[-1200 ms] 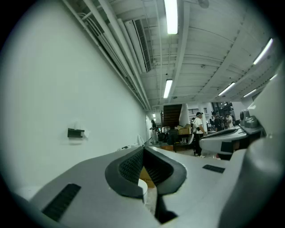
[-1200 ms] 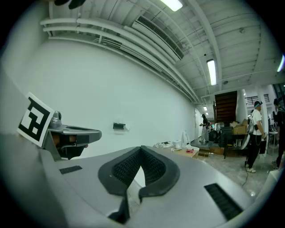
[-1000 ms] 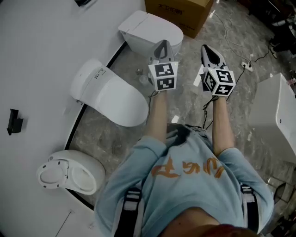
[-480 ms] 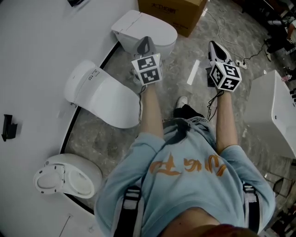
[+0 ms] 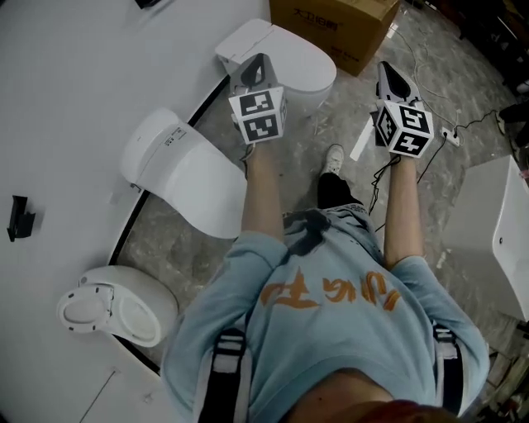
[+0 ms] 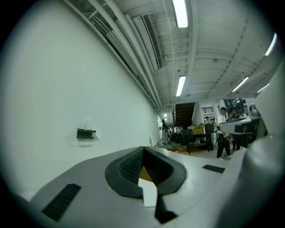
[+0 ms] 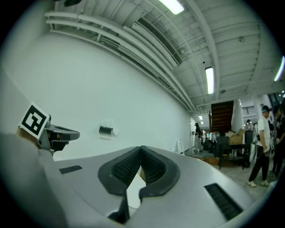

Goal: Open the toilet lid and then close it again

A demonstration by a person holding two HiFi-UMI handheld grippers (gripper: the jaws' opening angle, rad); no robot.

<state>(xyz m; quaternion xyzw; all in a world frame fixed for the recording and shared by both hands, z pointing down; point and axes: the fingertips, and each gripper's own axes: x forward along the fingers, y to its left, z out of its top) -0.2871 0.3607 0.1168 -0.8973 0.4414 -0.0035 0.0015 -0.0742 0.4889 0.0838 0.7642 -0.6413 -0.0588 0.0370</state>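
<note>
Three white toilets stand along the white wall in the head view: a far one (image 5: 285,59), a middle one (image 5: 186,173) and a near one (image 5: 111,304). The far and middle lids lie shut. My left gripper (image 5: 257,64) is held level above the far toilet's near edge, its jaws shut and empty (image 6: 143,151). To its right, my right gripper (image 5: 388,73) hovers over the marble floor, also shut with nothing in it (image 7: 141,149). Both gripper views look along the wall, and the right one shows the left gripper (image 7: 49,131) at its left edge.
A cardboard box (image 5: 335,21) stands just beyond the far toilet. A white fixture (image 5: 496,215) stands at the right. A power strip (image 5: 450,132) and cables lie on the floor ahead right. My shoe (image 5: 333,157) is between the arms. People (image 6: 221,133) stand far down the hall.
Both grippers have moved forward along the wall toward the far toilet and the box. The left one now overlaps the far toilet. My foot has stepped into view.
</note>
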